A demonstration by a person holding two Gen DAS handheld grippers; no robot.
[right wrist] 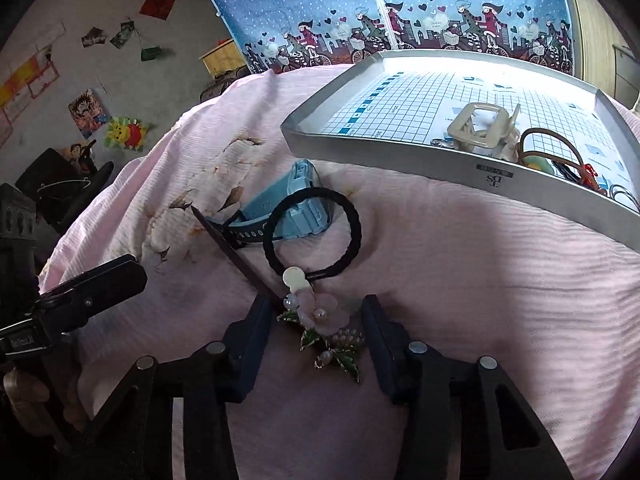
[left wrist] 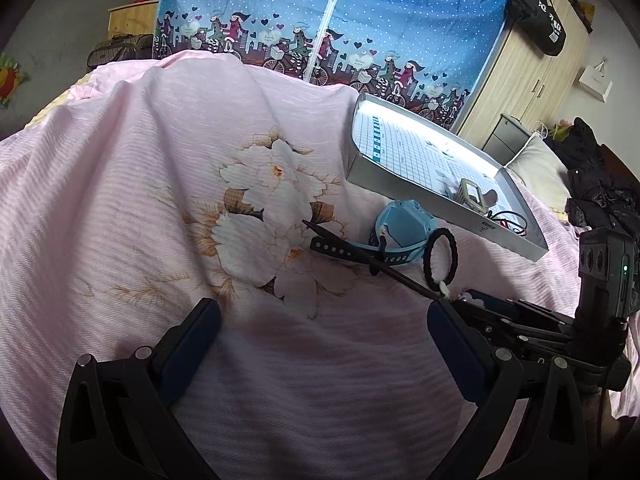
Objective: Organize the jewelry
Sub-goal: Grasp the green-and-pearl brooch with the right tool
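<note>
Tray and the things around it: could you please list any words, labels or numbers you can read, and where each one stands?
"20": tray grid, left margin, faint, so not certain.
Dark label on the tray's front wall: too small to read.
Logo under that label: not legible.
White print on the black bag: blurred.
Small plate on the left tool: blurred.
Grid sheet captions: too small.

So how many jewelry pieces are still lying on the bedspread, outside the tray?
3: the blue watch farthest back, the black hair tie overlapping it, and the flower hairpin between the open right tongs. Folds may hide more.
</note>
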